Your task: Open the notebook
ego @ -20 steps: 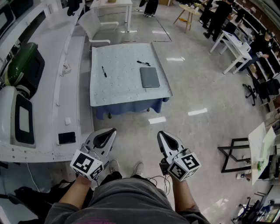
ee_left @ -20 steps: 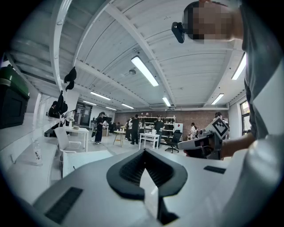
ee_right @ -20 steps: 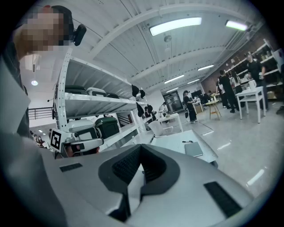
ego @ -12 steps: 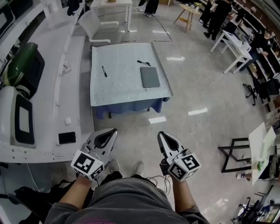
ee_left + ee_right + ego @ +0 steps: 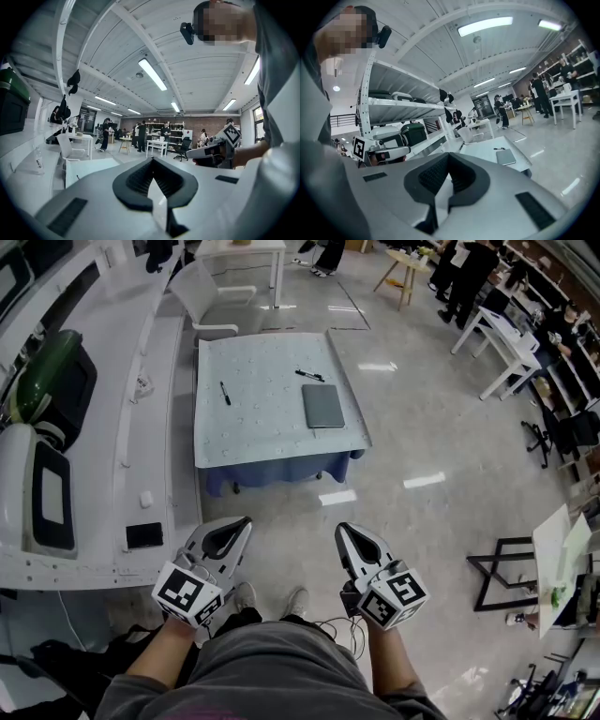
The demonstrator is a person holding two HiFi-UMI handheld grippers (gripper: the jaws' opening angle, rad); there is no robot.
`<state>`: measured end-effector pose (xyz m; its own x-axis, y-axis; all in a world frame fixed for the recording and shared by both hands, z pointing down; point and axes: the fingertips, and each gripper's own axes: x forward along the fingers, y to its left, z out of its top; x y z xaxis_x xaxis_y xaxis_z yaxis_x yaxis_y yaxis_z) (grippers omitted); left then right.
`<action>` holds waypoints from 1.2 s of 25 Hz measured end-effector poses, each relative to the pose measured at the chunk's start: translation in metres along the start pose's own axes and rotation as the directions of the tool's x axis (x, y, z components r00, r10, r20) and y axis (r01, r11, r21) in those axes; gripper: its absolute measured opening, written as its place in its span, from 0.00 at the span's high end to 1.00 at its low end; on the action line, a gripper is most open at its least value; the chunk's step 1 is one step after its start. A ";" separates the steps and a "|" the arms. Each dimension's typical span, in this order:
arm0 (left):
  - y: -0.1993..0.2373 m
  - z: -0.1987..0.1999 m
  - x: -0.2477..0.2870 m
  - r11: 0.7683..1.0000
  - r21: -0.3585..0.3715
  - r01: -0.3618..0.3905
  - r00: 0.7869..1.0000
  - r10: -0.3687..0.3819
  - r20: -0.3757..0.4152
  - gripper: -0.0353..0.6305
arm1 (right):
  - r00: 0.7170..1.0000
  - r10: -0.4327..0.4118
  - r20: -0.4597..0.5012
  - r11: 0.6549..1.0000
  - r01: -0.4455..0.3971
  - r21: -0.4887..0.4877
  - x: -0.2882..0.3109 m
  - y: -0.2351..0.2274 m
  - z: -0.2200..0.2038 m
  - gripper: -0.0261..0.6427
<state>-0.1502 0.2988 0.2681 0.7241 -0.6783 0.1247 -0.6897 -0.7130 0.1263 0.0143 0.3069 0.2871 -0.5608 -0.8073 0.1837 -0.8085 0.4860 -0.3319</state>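
Note:
A closed grey notebook point(image 5: 322, 405) lies on the right part of a low table point(image 5: 262, 432) covered with a pale cloth, well ahead of me across the floor. It also shows small in the right gripper view, the notebook point(image 5: 506, 157) lying flat. My left gripper point(image 5: 228, 532) and right gripper point(image 5: 350, 538) are held close to my body, far short of the table, both shut and holding nothing. Each gripper view shows its own jaws closed together: left gripper point(image 5: 151, 180), right gripper point(image 5: 446, 177).
Two black pens point(image 5: 224, 393) point(image 5: 308, 375) lie on the table cloth. A long white bench point(image 5: 103, 418) with a green case point(image 5: 45, 371) and a phone point(image 5: 143, 536) runs along the left. A white chair point(image 5: 208, 298) stands behind the table. People stand at desks far right.

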 end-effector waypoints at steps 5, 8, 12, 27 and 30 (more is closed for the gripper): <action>-0.001 -0.001 0.002 1.000 0.006 0.009 1.000 -0.009 0.001 0.94 | 1.000 0.000 -0.001 1.000 0.000 0.002 0.000 -0.003 -0.003 0.96; -0.003 -0.002 0.003 1.000 0.016 0.014 1.000 -0.014 0.002 0.94 | 1.000 -0.005 -0.003 1.000 0.005 0.001 0.000 -0.004 -0.005 0.96; -0.005 -0.002 0.006 1.000 0.023 0.021 1.000 -0.021 0.000 0.93 | 1.000 -0.011 -0.005 1.000 0.010 -0.005 -0.002 -0.007 -0.006 0.96; -0.006 -0.002 0.016 0.999 0.023 0.025 1.000 -0.025 -0.007 0.85 | 1.000 -0.022 -0.007 1.000 0.022 0.002 -0.002 -0.019 -0.003 0.96; -0.005 -0.003 0.018 0.999 0.022 0.025 1.000 -0.024 -0.009 0.84 | 1.000 -0.020 -0.007 1.000 0.020 0.001 -0.001 -0.021 -0.003 0.96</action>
<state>-0.1334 0.2910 0.2723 0.7407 -0.6591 0.1303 -0.6714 -0.7333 0.1073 0.0309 0.2988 0.2967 -0.5461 -0.8142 0.1972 -0.8191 0.4696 -0.3296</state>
